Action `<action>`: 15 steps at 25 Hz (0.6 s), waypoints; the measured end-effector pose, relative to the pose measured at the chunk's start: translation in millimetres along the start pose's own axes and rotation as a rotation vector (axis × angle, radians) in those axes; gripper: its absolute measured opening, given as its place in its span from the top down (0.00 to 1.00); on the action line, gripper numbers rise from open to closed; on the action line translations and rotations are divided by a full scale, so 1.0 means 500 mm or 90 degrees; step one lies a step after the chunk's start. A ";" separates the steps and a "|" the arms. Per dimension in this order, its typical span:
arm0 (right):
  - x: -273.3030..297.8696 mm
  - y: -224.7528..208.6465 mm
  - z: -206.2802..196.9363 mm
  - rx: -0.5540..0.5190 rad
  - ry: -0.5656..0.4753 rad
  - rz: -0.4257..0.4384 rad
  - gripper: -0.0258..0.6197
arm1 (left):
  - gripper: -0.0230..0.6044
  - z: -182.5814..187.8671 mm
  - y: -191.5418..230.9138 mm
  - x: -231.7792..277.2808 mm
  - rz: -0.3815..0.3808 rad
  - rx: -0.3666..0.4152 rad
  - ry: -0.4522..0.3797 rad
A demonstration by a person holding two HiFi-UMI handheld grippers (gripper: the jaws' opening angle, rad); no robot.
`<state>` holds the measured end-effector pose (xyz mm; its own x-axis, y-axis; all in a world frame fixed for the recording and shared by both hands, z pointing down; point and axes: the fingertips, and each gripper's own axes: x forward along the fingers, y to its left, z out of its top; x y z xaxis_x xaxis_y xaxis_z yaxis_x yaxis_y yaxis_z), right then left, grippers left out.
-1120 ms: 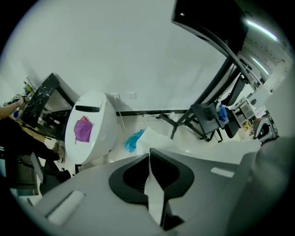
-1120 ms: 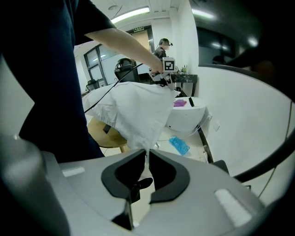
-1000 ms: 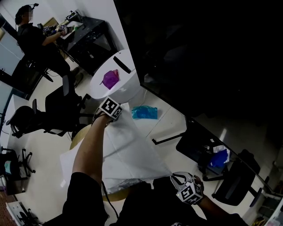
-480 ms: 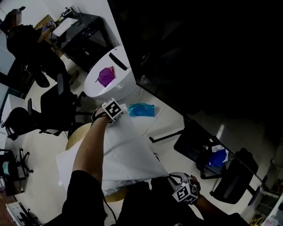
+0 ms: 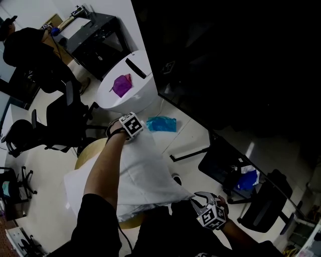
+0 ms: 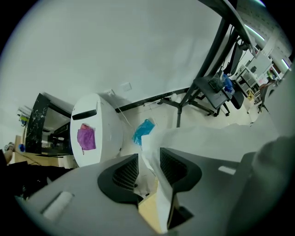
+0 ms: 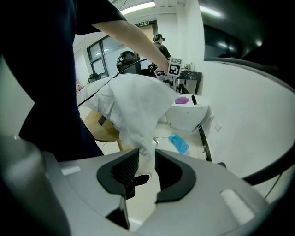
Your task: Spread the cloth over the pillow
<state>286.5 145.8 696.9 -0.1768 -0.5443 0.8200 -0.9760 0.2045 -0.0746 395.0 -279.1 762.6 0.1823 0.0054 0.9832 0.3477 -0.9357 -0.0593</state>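
Hand-held grippers (image 6: 148,162) (image 7: 146,160) opening, seemingly round cloth (image 5: 150,175)

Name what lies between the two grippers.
The white cloth stretches from the left gripper to the right gripper, seen in the head view; both grippers' jaws have just been opening, with cloth between them.

This is an office-like lab workroom. A black swivel chair (image 5: 60,118) and another chair (image 5: 266,203) stand on castors on a pale floor. A second person (image 5: 27,45) is at a black table (image 5: 95,35) carrying gear, and a round white table (image 5: 125,88) stands by a white wall. A ceiling strip light (image 7: 138,6), tall windows (image 7: 99,53) and shelving racks (image 6: 260,60) also show.
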 end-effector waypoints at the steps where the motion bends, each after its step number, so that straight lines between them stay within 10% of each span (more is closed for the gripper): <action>1: -0.004 0.001 0.003 0.005 -0.008 0.003 0.76 | 0.73 0.003 0.004 -0.008 0.007 0.002 -0.006; 15: -0.098 -0.081 0.205 -0.050 -0.148 -0.078 0.75 | 0.57 0.071 -0.048 -0.246 0.069 0.045 -0.165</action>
<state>321.6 80.6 601.5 -0.0918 -0.7396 0.6668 -0.9807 0.1831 0.0680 397.0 -244.9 636.8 0.4480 0.0059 0.8940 0.3748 -0.9091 -0.1819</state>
